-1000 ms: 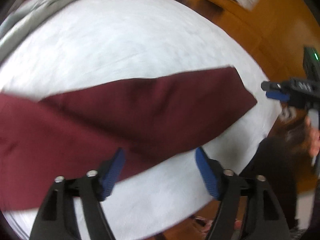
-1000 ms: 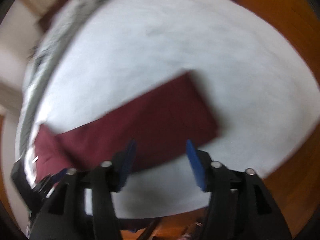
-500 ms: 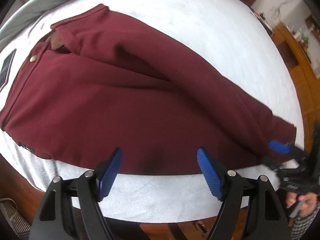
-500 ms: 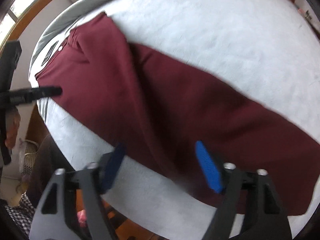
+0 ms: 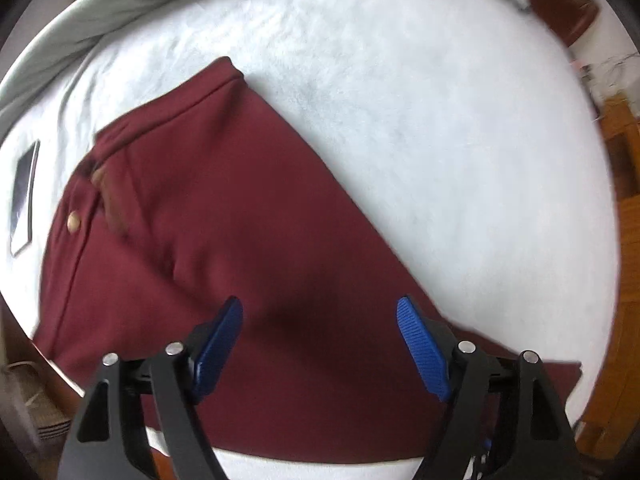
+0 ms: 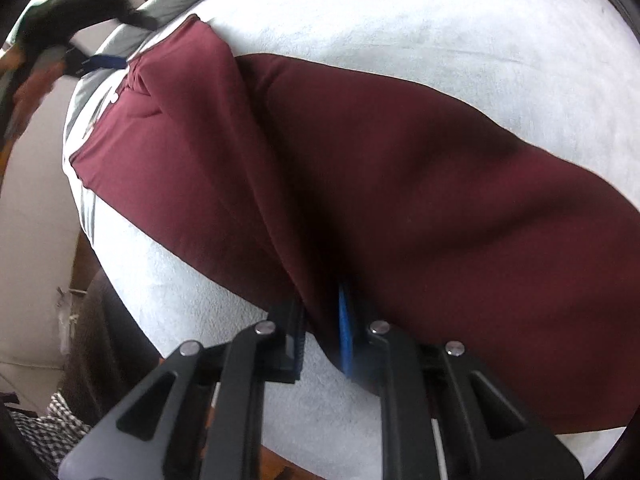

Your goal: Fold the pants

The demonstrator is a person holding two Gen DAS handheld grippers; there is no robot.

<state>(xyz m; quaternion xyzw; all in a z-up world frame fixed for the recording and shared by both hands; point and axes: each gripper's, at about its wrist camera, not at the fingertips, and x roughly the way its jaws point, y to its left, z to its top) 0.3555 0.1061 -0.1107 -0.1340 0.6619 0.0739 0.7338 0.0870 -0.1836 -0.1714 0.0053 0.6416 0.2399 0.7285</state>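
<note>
Maroon pants (image 5: 240, 240) lie flat on a white bed cover (image 5: 400, 100), waistband with a brass button toward the upper left. My left gripper (image 5: 320, 312) hovers over the upper part of the pants. Its jaws are opening wide, with cloth below them but nothing pinched. In the right wrist view the pants (image 6: 400, 180) stretch from the waist at upper left to the legs at right. My right gripper (image 6: 320, 308) is shut on a raised fold of the maroon cloth at the near edge, between the two legs.
A dark phone (image 5: 24, 196) lies on the cover left of the waistband. A grey blanket (image 5: 120, 4) runs along the far edge. Wooden floor (image 5: 624, 200) shows beyond the bed's right side. A person's checked sleeve (image 6: 52, 432) is at the lower left.
My left gripper has swept along the pants from the leg end to the waist end. My right gripper has dropped to the cloth and its jaws have closed on a fold.
</note>
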